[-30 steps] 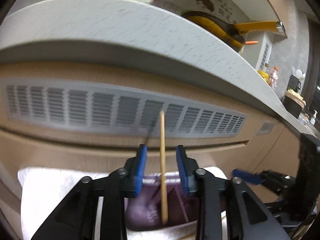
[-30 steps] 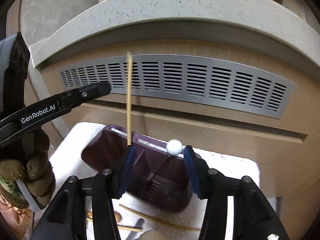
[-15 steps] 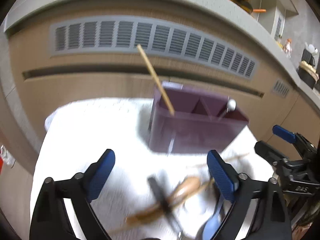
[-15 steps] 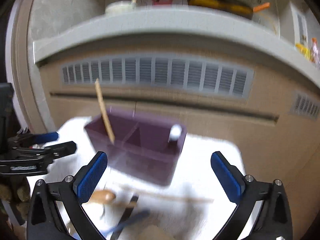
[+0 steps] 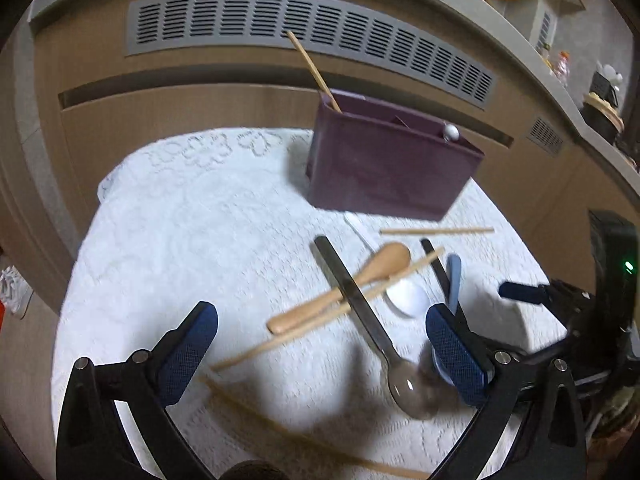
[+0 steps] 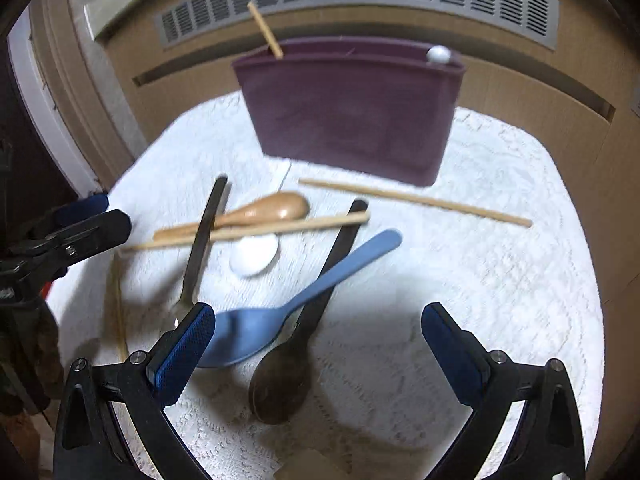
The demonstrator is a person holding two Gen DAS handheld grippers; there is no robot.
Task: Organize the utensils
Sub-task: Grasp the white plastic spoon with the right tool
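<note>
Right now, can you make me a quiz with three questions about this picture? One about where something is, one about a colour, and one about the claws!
1. Where is the chopstick that sticks up?
A. in the purple box, at its left end
B. flat on the cloth
C. in a claw

2. What colour is the plastic spoon nearest the right claw?
A. red
B. blue
C. green

3. How are the two claws?
A. both open, holding nothing
B. both shut on spoons
C. one shut on a chopstick

Answers:
1 A: it leans out of the purple box.
2 B: its bowl and handle are blue.
3 A: the left claw and the right claw both gape wide, with nothing gripped.
</note>
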